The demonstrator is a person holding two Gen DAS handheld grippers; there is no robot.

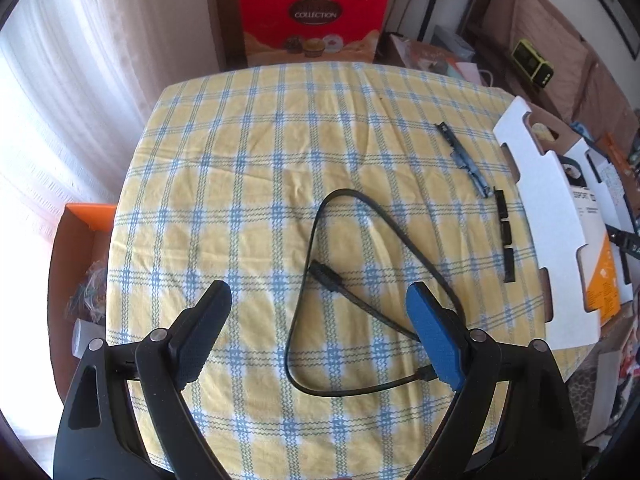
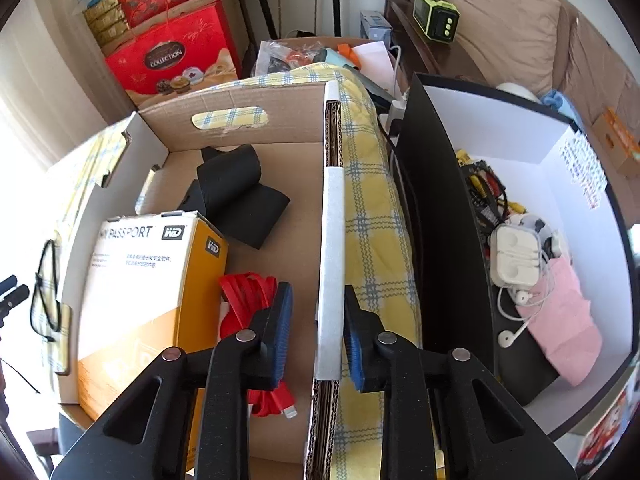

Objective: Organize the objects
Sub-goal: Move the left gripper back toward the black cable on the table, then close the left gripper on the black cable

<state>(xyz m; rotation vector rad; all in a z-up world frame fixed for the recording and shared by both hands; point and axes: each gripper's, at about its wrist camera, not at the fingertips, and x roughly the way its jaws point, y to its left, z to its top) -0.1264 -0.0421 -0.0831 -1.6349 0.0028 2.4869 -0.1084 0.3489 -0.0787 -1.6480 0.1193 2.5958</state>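
A black USB cable [image 1: 340,280] lies looped on the yellow-and-blue checked tablecloth [image 1: 260,160]. My left gripper [image 1: 318,304] is open just above it, one finger on each side of the loop. A dark pen-like piece [image 1: 466,158] and a row of small black parts [image 1: 505,236] lie at the table's right. My right gripper [image 2: 316,322] hangs over the cardboard box [image 2: 280,168], its jaws straddling the box's right wall [image 2: 332,240] with a gap on the left side. Inside lie a WD Passport box [image 2: 148,280], a red cable [image 2: 250,300] and black fabric [image 2: 240,196].
A white-lined box [image 2: 580,200] at the right holds earphones [image 2: 516,256], cables and a pink pouch [image 2: 560,312]. The cardboard box's white flap [image 1: 548,220] stands along the table's right edge. A red gift box [image 1: 314,20] stands behind the table. An orange box [image 1: 80,240] sits left.
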